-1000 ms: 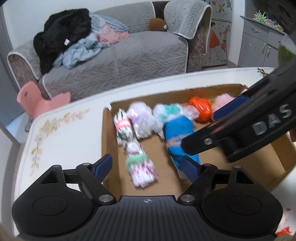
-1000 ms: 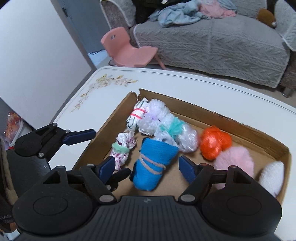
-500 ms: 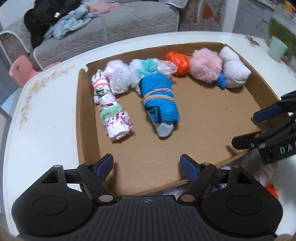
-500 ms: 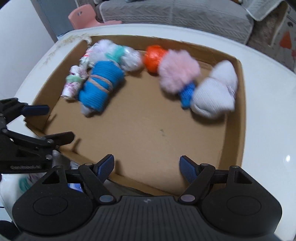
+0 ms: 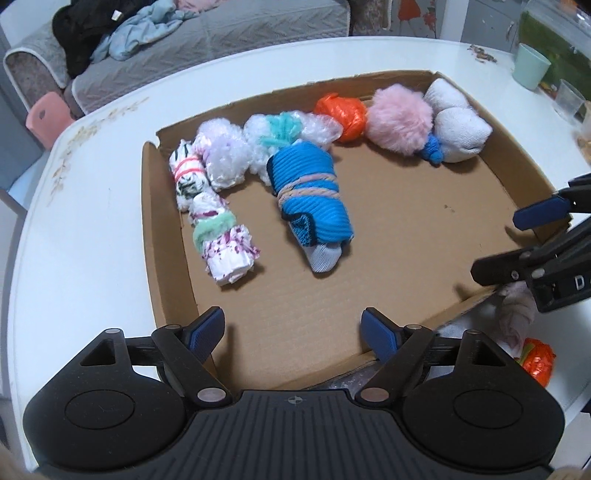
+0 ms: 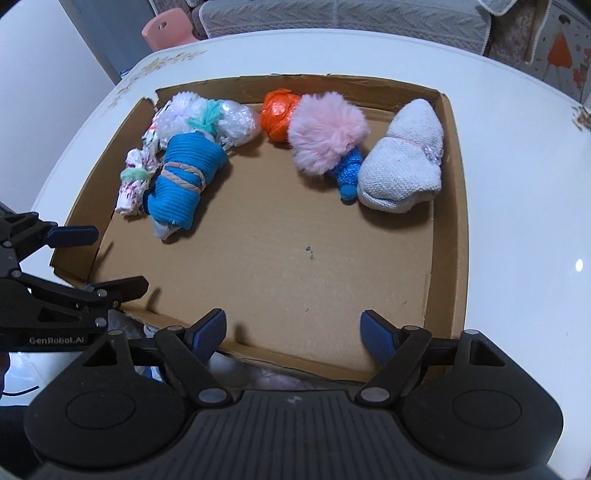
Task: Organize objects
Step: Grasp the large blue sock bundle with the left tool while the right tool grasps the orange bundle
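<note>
A shallow cardboard box [image 5: 406,236] lies on the white table. Inside it are a blue sock roll tied with cord [image 5: 314,199], a pink fluffy ball [image 5: 400,118], an orange bundle [image 5: 341,112], a white sock [image 5: 458,129] and a white patterned bundle with a green band [image 5: 225,243]. My left gripper [image 5: 293,328] hangs over the box's near edge, its jaws opening with nothing between them. My right gripper [image 6: 291,328] is above the near edge further right, jaws opening on bare cardboard; in the left wrist view the right gripper [image 5: 502,242] shows at the right side.
A pale cloth bundle [image 5: 517,314] and an orange one [image 5: 539,362] lie on the table outside the box's near right corner. A mint cup [image 5: 532,70] and a clear cup [image 5: 569,103] stand far right. A grey sofa [image 5: 221,33] and pink chair [image 6: 166,27] are beyond.
Both grippers have drawn back from the far row to the box's near edge. The blue sock roll, earlier between the right fingers, now lies alone on the box floor.
</note>
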{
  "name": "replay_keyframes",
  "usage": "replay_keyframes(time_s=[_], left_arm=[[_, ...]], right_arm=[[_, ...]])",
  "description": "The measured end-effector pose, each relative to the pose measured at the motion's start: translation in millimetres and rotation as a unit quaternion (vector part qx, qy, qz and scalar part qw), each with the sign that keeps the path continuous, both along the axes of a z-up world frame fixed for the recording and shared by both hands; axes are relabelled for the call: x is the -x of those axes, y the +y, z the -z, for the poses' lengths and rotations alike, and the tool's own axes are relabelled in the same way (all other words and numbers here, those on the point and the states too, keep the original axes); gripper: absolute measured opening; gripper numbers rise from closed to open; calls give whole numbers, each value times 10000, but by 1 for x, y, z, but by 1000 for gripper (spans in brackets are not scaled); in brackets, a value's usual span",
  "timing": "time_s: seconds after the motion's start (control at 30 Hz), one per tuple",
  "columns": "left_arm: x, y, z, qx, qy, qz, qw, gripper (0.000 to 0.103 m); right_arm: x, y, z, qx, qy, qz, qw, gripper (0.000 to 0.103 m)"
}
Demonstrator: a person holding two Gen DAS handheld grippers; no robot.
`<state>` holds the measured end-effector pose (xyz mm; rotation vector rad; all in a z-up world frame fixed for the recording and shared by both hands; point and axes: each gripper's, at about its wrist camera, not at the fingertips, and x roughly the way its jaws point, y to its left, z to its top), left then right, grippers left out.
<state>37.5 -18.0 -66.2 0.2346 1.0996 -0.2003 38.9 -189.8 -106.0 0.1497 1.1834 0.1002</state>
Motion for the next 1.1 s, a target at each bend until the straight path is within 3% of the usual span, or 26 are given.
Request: replay_keyframes(time_s=[0.17, 0.37, 0.53, 0.67, 0.77, 1.1], left_arm=[[16, 7, -26, 74, -93, -79, 9999, 87], [73, 19, -55, 141, -113, -146, 9997, 93], [128, 19, -46, 510, 60, -339, 9981, 95], [152, -10, -27, 339, 2, 38, 9994, 95], [157, -25, -14, 130, -112, 128, 9998, 95], [148, -37, 0, 172, -434, 339, 9983, 96]], right_arm=[[7, -10, -15, -242, -212, 174, 9993, 79], [54, -8, -37, -306, -585, 137, 9977, 84], [92, 13, -30, -410, -489, -100, 9979, 86], [97, 31, -22, -146, -476, -523, 9974, 86], [97, 33, -18, -73, -418, -628, 9971, 86], [99, 43, 1, -57, -172, -779, 9968, 82]])
